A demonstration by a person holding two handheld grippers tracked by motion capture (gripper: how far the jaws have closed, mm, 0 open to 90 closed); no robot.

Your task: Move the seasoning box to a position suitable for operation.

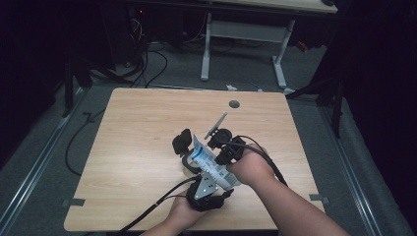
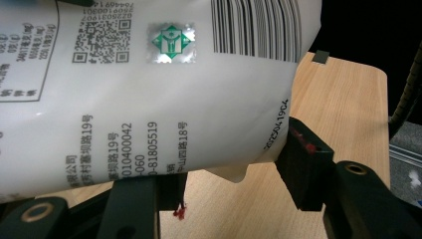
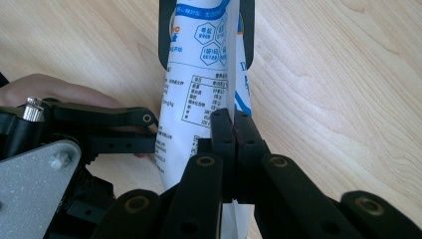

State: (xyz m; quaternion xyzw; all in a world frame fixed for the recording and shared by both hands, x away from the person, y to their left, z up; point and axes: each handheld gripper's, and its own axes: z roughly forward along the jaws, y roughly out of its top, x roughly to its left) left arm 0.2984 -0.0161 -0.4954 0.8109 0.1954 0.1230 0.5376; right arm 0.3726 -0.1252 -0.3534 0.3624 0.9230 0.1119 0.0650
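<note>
A white pouch (image 1: 209, 164) with blue print and a barcode hangs above the wooden table (image 1: 137, 128), held between both grippers. My right gripper (image 1: 216, 155) comes in from the right; in the right gripper view my right gripper (image 3: 234, 130) is shut on the pouch (image 3: 199, 74) at its thin edge seam. My left gripper (image 1: 199, 173) reaches up from the near edge. In the left gripper view my left gripper (image 2: 226, 174) has the bulging pouch (image 2: 149, 99) across its gap, the right pad (image 2: 303, 162) against the pouch's side. A black part (image 3: 163, 40) shows behind the pouch.
A round hole (image 1: 234, 103) sits near the table's far edge. Tape marks (image 1: 74, 202) lie at the front corners. Behind the table stand a white desk frame (image 1: 246, 32) and loose cables (image 1: 142, 64) on the grey floor.
</note>
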